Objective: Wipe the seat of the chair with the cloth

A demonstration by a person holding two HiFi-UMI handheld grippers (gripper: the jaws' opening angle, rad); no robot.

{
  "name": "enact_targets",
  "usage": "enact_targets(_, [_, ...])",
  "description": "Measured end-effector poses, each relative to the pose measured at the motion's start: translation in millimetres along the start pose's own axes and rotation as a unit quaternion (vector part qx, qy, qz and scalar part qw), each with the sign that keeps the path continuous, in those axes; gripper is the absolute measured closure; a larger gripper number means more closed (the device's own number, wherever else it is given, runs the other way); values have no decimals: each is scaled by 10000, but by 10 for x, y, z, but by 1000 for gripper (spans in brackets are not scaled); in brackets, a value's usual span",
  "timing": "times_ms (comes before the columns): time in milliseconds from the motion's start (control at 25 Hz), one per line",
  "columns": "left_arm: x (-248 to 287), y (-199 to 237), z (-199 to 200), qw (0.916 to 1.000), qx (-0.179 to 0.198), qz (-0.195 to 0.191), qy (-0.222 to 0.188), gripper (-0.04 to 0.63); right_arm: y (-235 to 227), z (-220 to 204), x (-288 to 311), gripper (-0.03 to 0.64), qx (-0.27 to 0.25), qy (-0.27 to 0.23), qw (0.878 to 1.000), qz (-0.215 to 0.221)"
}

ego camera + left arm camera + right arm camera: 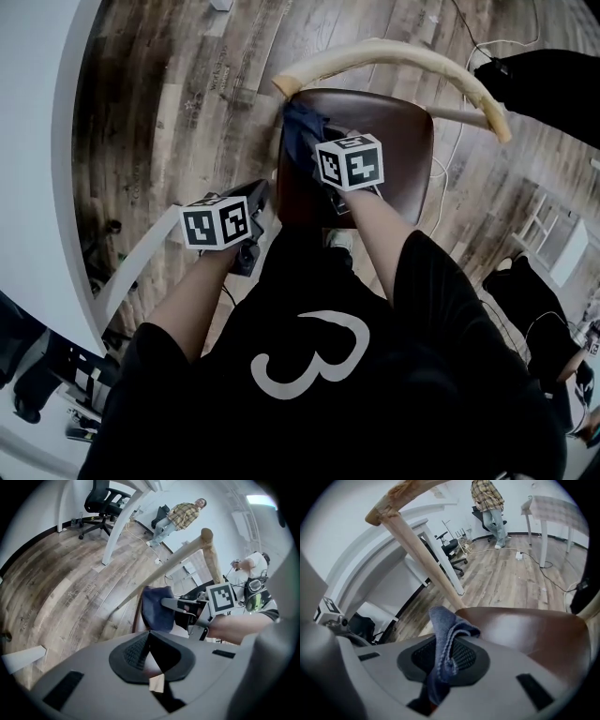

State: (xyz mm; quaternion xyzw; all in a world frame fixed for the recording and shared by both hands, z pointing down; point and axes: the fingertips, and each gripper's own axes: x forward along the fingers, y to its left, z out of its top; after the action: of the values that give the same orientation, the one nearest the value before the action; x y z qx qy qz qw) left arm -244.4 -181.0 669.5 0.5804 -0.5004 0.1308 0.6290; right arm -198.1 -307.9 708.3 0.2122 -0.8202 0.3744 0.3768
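Clamping is confirmed: the cloth [442, 620] is pinched in the right gripper [440, 679], with a loose fold draped at the 10 o'clock corner of the seat [394, 150] in the head view. (Observer)

And the left gripper [150, 663]? (Recorder)

Its jaws are seen together with nothing between them. It is held off the seat, toward 8 o'clock. (Observer)

Risks? (Recorder)

The cloth could be dragged from the pinch by friction. The fold may be swept over the edge. The chair is not steadied, so it could be pushed along the floor. (Observer)

Containers? (Recorder)

None are seen. (Observer)
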Motion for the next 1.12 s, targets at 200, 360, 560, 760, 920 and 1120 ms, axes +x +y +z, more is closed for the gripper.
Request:
enact_targets(200, [24,24,-54,10000,34,44,83,583,-201,-95,-19,561,-374,110,9984,-400])
enact_targets(360, [65,31,-85,9998,80,49,151,583,-331,-123,-70,561,-524,132,9966,-618])
enact_targets(560, [86,13,-65,9998,100,54,187,583,-587,-98,-186,561,-427,36,9937,-1037])
enact_targets(760, [112,12,-95,9995,126,26,279,583,-863,-109,-328,561,-334,-21,9896,-1399])
enact_targets(920, [157,-25,-87,9994,150,4,308,583,-1104,-121,-478,561,-395,-27,9853,-1662])
enact_targets(1120, [196,-5,-50,9992,151,82,373,583,-1438,-210,-701,561,-388,-1,9799,-1954])
